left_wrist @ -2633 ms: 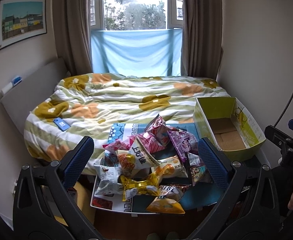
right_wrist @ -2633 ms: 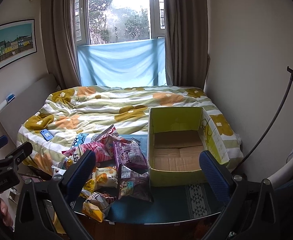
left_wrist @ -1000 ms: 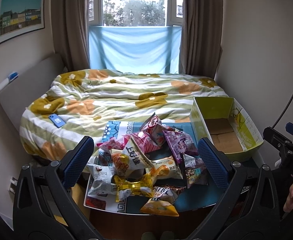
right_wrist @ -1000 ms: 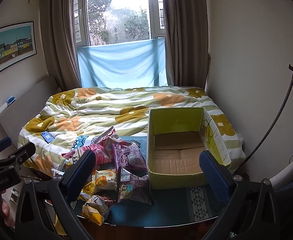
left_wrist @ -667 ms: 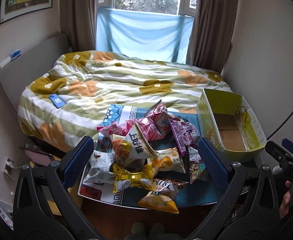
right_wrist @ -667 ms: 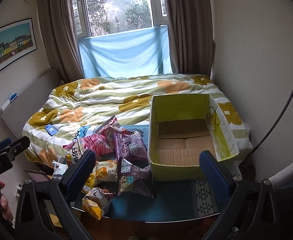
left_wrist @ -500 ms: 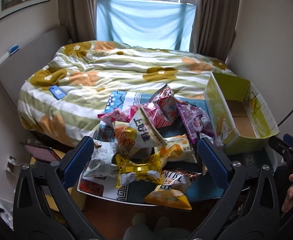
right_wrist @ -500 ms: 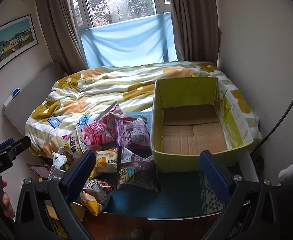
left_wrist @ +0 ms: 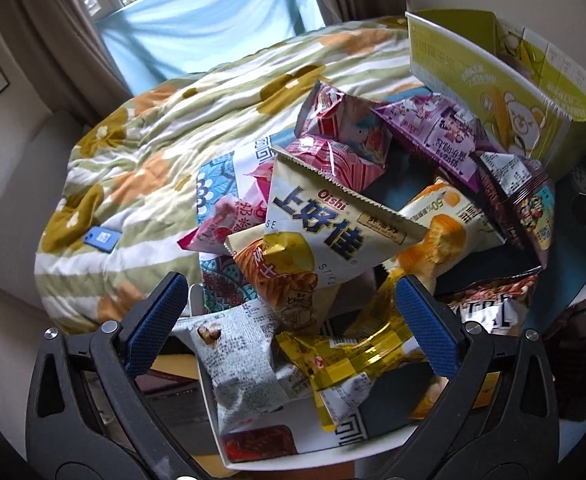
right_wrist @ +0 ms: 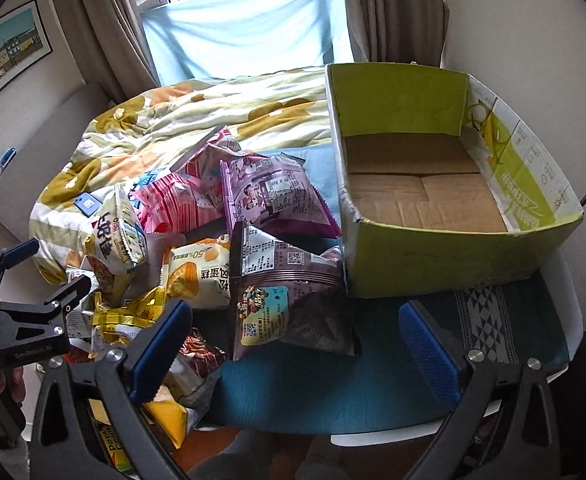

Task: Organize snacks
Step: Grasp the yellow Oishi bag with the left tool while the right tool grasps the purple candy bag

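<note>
Snack packets [left_wrist: 333, 240] lie heaped beside the empty green box [right_wrist: 445, 256]. Left gripper [left_wrist: 289, 324] hovers over the heap, jaws spread; right gripper [right_wrist: 293, 344] likewise spread, holding nothing.

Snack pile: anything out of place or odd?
Yes. The snack bags lie in a loose heap beside the green box, which holds nothing. A yellow bag hangs over the table's near edge. Both grippers are open, holding nothing.

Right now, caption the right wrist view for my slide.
Open right gripper hovers over a dark snack bag beside the empty green box.
</note>
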`<state>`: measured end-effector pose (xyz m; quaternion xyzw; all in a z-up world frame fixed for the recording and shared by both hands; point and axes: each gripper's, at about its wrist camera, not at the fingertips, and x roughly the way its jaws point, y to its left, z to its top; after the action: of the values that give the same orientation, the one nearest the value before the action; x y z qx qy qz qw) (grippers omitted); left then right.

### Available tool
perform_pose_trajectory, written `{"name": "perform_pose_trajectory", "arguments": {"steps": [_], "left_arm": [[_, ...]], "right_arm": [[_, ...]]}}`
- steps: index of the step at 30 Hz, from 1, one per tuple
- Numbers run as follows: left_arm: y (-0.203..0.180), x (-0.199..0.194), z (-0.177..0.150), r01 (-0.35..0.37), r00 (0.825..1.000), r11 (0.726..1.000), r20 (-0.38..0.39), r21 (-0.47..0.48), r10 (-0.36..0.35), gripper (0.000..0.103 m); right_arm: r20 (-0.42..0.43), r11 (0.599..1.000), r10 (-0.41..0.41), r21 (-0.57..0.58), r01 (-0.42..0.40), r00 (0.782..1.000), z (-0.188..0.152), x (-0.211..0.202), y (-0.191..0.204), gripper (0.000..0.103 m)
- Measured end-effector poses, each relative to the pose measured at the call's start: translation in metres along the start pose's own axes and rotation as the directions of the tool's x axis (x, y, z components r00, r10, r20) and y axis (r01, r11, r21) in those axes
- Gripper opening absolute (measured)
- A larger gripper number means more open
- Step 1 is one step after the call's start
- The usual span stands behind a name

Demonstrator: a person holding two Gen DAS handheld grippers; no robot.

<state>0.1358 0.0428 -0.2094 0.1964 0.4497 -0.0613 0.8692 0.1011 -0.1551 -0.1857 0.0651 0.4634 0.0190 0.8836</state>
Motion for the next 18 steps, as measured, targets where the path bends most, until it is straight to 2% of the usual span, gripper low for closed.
{"name": "perform_pose_trajectory", "arguments": {"steps": [6, 12, 18], "left_arm": [[0.006, 0.042, 0.005, 0.066, 0.996, 0.993, -0.058, 0.102, -0.061, 0.103], [-0.002, 0.072, 0.007, 0.077, 0.996, 0.966, -0.063, 0.248, -0.063, 0.103], [-0.006, 0.089, 0.007, 0.145, 0.988, 0.946, -0.097, 0.291, -0.122, 0.103]], "right_arm": [[-0.071, 0.998, -0.059, 0.031, 0.061, 0.996, -0.006, 0.040, 0.019, 0.103], [-0.092, 0.980, -0.197, 0.017, 0.199, 0.976, -0.007, 0.064, 0.030, 0.103], [-0.119, 0.963, -0.268, -0.022, 0.267, 0.956, -0.009, 0.083, 0.029, 0.103]]}}
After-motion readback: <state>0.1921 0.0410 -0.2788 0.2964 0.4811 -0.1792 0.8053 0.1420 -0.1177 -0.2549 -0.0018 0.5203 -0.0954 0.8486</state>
